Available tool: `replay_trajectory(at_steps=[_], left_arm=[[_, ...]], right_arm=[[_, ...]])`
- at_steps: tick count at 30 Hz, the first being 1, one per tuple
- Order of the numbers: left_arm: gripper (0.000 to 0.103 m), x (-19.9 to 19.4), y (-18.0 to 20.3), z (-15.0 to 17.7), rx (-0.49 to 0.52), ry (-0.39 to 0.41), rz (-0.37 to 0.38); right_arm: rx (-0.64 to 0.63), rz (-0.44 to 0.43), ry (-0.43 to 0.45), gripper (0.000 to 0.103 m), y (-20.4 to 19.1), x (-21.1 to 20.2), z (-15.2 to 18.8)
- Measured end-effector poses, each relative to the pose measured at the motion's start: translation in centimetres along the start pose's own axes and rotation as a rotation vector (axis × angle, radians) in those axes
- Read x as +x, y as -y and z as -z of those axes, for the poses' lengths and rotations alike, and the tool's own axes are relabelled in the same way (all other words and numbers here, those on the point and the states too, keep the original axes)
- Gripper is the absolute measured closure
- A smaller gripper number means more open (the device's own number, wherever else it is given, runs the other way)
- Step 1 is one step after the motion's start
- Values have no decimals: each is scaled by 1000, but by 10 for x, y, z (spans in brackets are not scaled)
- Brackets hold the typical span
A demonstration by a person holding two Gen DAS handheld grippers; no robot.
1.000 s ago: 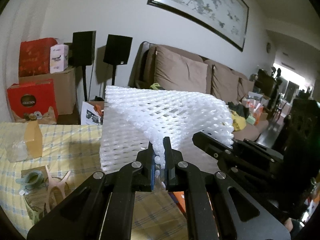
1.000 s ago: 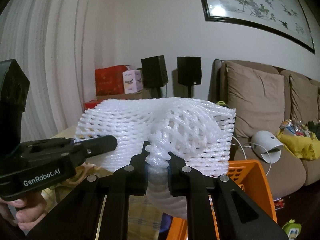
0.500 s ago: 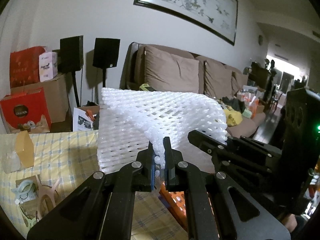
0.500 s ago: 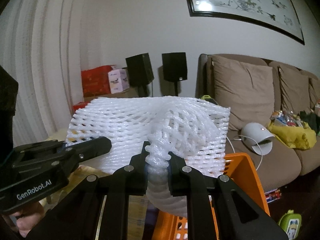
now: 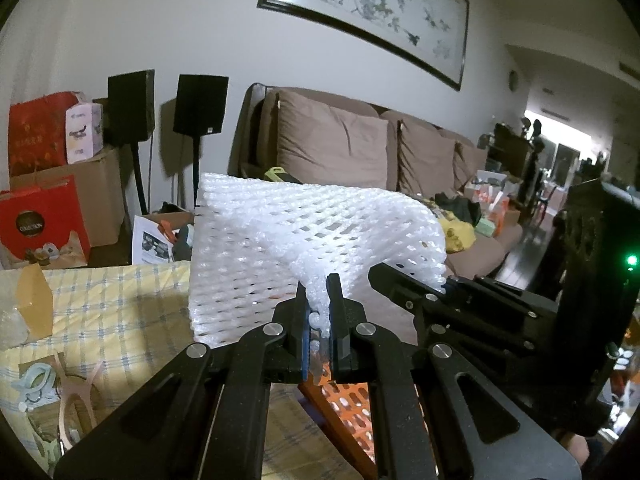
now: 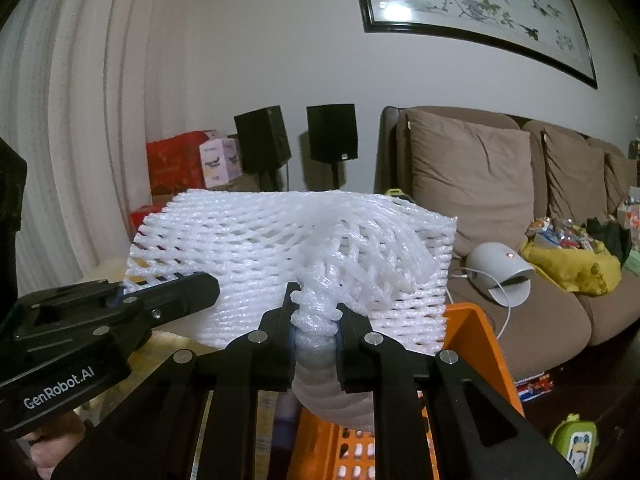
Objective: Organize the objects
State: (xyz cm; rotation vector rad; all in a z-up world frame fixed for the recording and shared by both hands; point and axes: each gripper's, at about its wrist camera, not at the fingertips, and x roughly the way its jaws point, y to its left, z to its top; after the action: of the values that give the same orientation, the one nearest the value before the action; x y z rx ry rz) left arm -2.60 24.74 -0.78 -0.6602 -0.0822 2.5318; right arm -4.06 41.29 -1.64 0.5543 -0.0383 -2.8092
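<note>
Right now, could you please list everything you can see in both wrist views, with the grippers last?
foam net sheet: one, white, held up between both grippers
crate: one, orange, below the sheet
tablecloth: one, yellow check, left in the left view
sofa: one, brown, cushions along the wall
speakers: two, black, on stands left of the sofa
framed painting: one, dark frame, on the wall above the sofa
boxes: several, red and cardboard, stacked far left
rounded device: one, white, on the sofa seat
left gripper: black, shut on the sheet's edge
right gripper: black, shut on a bunched part of the sheet
hand: one, on the left gripper's handle
</note>
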Motion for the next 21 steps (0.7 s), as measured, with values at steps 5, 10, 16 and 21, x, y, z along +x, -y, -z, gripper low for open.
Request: replay_trajectory(at_steps=[5, 10, 16, 21], left_arm=[[97, 5, 0, 0, -1, -4, -3], [97, 7, 0, 4, -7, -10, -2], [97, 9, 0, 3, -16, -11, 8], [97, 13, 4, 3, -15, -30, -10]], right_arm=[[8, 12, -13, 89, 3, 3, 0], [12, 27, -18, 89, 5, 3, 2], [-10, 62, 9, 89, 3, -2, 1], [-13, 95, -2, 89, 5, 1, 2]])
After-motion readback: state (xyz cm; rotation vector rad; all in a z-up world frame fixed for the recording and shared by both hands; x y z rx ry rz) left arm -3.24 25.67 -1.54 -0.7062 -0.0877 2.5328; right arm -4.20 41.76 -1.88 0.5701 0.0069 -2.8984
